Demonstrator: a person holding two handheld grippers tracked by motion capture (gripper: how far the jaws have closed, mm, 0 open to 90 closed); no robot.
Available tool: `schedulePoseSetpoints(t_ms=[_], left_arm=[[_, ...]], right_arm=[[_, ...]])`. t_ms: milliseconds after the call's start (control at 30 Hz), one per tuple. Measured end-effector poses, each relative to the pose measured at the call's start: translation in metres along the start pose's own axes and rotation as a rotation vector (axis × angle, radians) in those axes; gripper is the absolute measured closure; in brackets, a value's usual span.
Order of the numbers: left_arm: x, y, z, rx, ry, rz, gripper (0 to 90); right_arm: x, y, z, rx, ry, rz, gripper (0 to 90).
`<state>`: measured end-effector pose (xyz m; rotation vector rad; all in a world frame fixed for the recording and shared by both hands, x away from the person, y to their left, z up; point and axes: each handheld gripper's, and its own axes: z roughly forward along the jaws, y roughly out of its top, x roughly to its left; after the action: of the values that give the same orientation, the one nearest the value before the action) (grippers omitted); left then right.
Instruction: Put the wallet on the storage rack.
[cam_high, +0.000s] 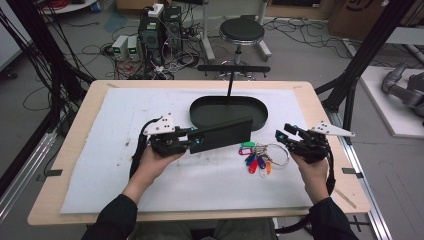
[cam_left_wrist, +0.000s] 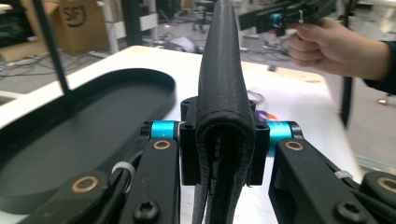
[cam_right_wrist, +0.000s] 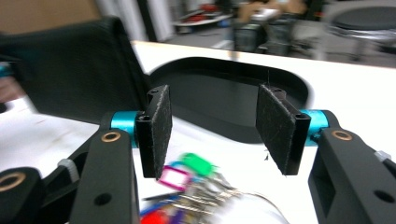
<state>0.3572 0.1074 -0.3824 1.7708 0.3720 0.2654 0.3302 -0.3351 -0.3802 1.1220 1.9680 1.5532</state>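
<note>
My left gripper (cam_high: 194, 141) is shut on one end of a black leather wallet (cam_high: 222, 134), which it holds on edge, level above the white mat and just in front of the black oval tray (cam_high: 205, 112). In the left gripper view the folded wallet (cam_left_wrist: 222, 79) stands clamped between the pads, with the tray (cam_left_wrist: 70, 121) to its left. My right gripper (cam_high: 282, 137) is open and holds nothing. It hovers over a bunch of keys with coloured tags (cam_high: 257, 157). In the right gripper view the keys (cam_right_wrist: 196, 186) lie below the parted pads (cam_right_wrist: 156, 130), and the wallet (cam_right_wrist: 70, 79) is to the left.
A white mat (cam_high: 125, 170) covers the wooden table (cam_high: 80, 150). A thin black T-shaped stand (cam_high: 232, 70) rises at the tray's far rim. Beyond the table, on the floor, are a black stool (cam_high: 242, 31), computer boxes (cam_high: 160, 30) and cables.
</note>
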Motion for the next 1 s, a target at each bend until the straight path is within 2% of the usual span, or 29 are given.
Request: schedulePoseSetpoints(t_ms=[133, 200, 367, 400, 700, 900, 1000], left_arm=[[0.007, 0.004, 0.009, 0.007, 0.054, 0.018, 73.3], [0.011, 0.006, 0.013, 0.008, 0.071, 0.022, 73.3], [0.019, 0.012, 0.021, 0.019, 0.105, 0.035, 73.3], [0.025, 0.015, 0.026, 0.023, 0.115, 0.036, 73.3], [0.049, 0.023, 0.05, 0.042, 0.149, 0.049, 73.3], [0.062, 0.023, 0.07, 0.047, 0.153, 0.046, 73.3], [0.067, 0.021, 0.08, 0.046, 0.157, 0.058, 73.3]], right_arm=[[-0.011, -0.004, -0.006, -0.018, -0.087, 0.049, 43.7], [-0.014, -0.006, -0.008, -0.016, -0.103, 0.063, 43.7], [-0.015, -0.007, -0.007, -0.012, -0.137, 0.057, 43.8], [-0.014, -0.007, -0.007, -0.013, -0.146, 0.047, 43.8], [-0.012, -0.008, -0.003, -0.001, -0.157, 0.026, 43.9], [-0.013, -0.008, -0.003, -0.005, -0.157, 0.023, 44.1], [-0.014, -0.008, -0.002, -0.006, -0.157, 0.025, 44.1]])
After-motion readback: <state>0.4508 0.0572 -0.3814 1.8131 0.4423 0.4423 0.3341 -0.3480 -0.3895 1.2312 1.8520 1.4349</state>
